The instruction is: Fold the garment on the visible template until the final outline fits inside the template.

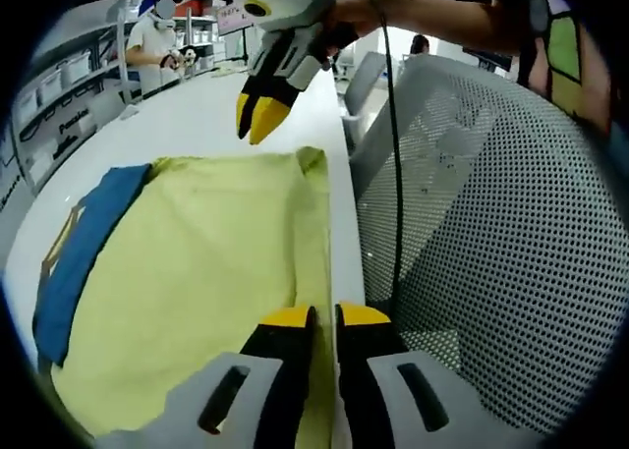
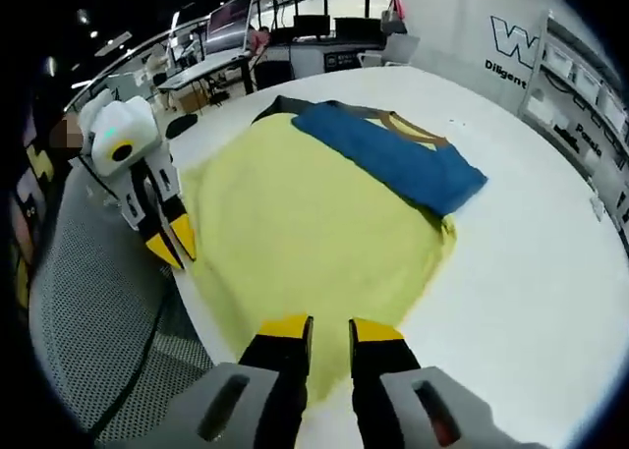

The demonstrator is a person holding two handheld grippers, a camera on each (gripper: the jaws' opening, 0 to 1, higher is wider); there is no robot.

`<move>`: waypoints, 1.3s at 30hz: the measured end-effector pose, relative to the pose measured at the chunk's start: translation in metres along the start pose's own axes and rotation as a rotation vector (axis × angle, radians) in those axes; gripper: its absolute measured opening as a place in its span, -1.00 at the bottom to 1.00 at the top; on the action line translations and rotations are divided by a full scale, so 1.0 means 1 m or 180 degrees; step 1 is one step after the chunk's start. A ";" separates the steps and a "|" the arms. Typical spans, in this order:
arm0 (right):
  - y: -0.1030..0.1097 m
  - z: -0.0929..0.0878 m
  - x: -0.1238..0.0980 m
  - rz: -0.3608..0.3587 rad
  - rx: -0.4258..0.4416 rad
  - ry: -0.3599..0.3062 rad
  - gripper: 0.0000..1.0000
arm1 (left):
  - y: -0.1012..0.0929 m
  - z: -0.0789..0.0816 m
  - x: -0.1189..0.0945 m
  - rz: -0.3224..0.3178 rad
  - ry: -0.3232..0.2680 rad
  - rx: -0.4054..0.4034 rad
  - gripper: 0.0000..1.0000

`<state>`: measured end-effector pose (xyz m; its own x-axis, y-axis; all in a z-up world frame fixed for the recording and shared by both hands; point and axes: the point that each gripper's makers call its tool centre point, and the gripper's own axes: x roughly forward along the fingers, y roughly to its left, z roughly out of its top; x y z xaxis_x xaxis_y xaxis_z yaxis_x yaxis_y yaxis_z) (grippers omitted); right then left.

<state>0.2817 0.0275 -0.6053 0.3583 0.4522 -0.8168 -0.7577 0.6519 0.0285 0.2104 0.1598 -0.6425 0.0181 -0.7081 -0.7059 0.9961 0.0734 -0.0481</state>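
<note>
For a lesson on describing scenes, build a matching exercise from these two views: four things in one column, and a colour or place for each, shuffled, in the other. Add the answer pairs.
Things:
1. garment
2. blue template
3. mesh chair back
4. table

Descriptions:
A. white, bearing the cloth
B. pale yellow, spread flat
C. grey and perforated, beside the table edge
D. partly covered, jutting out at the garment's far side

Pairs: 1-B, 2-D, 3-C, 4-A
</note>
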 end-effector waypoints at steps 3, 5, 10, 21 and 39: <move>0.008 -0.009 -0.005 0.0054 -0.0075 0.0107 -0.84 | 0.000 -0.002 0.001 0.0000 0.0007 -0.0022 -0.90; 0.015 -0.015 -0.009 0.0141 -0.0077 0.0150 -0.89 | 0.001 -0.002 0.001 0.0001 0.0004 -0.0041 -0.91; 0.028 -0.032 -0.008 0.0300 -0.0028 0.0259 -0.95 | 0.002 -0.002 0.003 0.0001 0.0003 -0.0067 -0.94; 0.031 -0.061 0.000 0.0196 -0.0500 0.0752 -0.94 | 0.004 -0.003 0.003 0.0007 -0.0006 -0.0165 -1.00; 0.021 -0.075 0.006 0.0079 -0.0792 0.0969 -1.00 | 0.004 -0.002 0.002 -0.0010 -0.0021 -0.0267 -1.00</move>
<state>0.2270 -0.0022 -0.6528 0.1884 0.2402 -0.9523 -0.8866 0.4587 -0.0597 0.2142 0.1603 -0.6458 0.0159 -0.7129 -0.7011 0.9855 0.1296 -0.1095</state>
